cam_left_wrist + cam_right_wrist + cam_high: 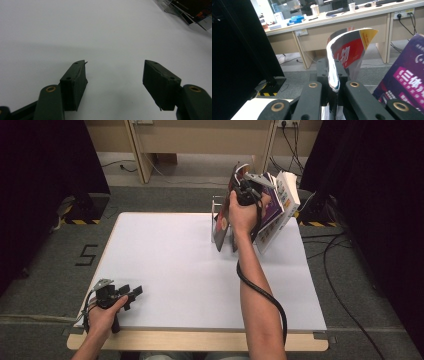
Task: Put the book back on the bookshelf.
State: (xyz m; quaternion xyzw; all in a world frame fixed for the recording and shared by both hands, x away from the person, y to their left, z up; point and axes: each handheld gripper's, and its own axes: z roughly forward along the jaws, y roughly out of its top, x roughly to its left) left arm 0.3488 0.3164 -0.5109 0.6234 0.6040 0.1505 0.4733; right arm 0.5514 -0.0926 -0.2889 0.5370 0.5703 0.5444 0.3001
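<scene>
My right tongs (pixel 333 82) pinch a thin magazine (pixel 347 52) (its top curling over) above the rack (pixel 216 215) near the table's (pixel 165 270) far right corner. My left tongs (pixel 115 77) rest open and empty at the near left corner.

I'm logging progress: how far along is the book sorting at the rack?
Done: purple book and white book lean at the rack. In hand: the right gripper is clamped on a thin magazine above it. Left: seating it; left gripper idles open.
</scene>
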